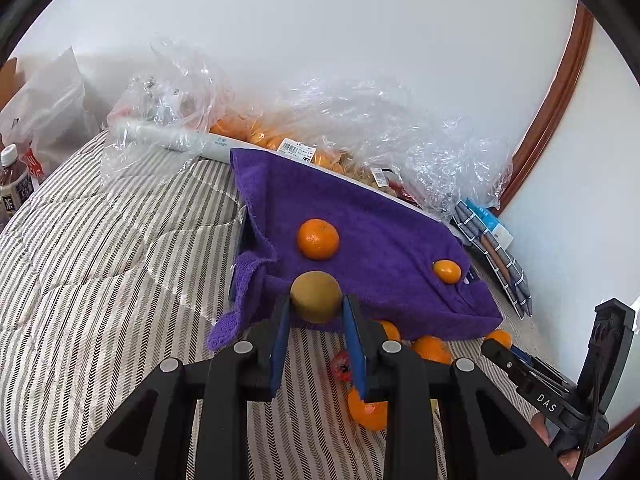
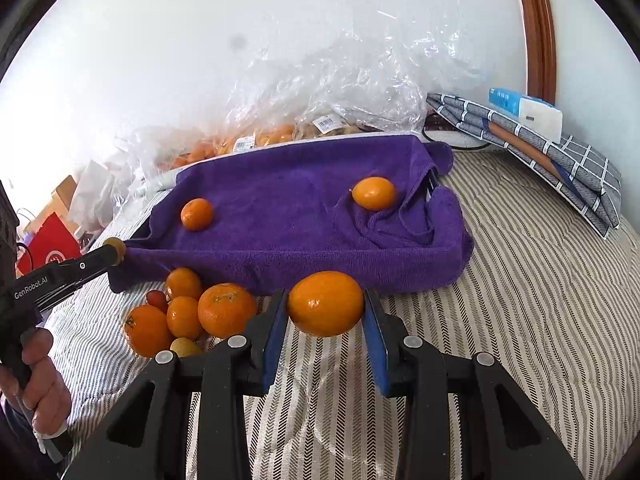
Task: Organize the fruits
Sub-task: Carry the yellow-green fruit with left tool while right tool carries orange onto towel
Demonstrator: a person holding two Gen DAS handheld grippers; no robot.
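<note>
My left gripper (image 1: 316, 300) is shut on a round brownish-green fruit (image 1: 316, 294), held just off the near edge of a purple towel (image 1: 380, 224). Two oranges lie on the towel, a larger one (image 1: 318, 239) and a smaller one (image 1: 447, 271). In the right wrist view my right gripper (image 2: 325, 301) is shut on a big orange (image 2: 326, 304) in front of the towel (image 2: 300, 216). A pile of several oranges (image 2: 224, 310) with a small red fruit (image 2: 157, 300) and a yellowish one (image 2: 185, 347) lies on the bedding to its left. The left gripper (image 2: 114, 250) shows there too, in a person's hand (image 2: 44, 380).
Striped bedding (image 1: 100, 260) covers the surface. Crumpled clear plastic bags holding more oranges (image 1: 276, 136) line the wall behind the towel. A folded checked cloth (image 2: 540, 152) with a tissue pack (image 2: 528, 110) lies at the right, a bottle (image 1: 12, 184) and a red bag (image 2: 48, 248) at the left.
</note>
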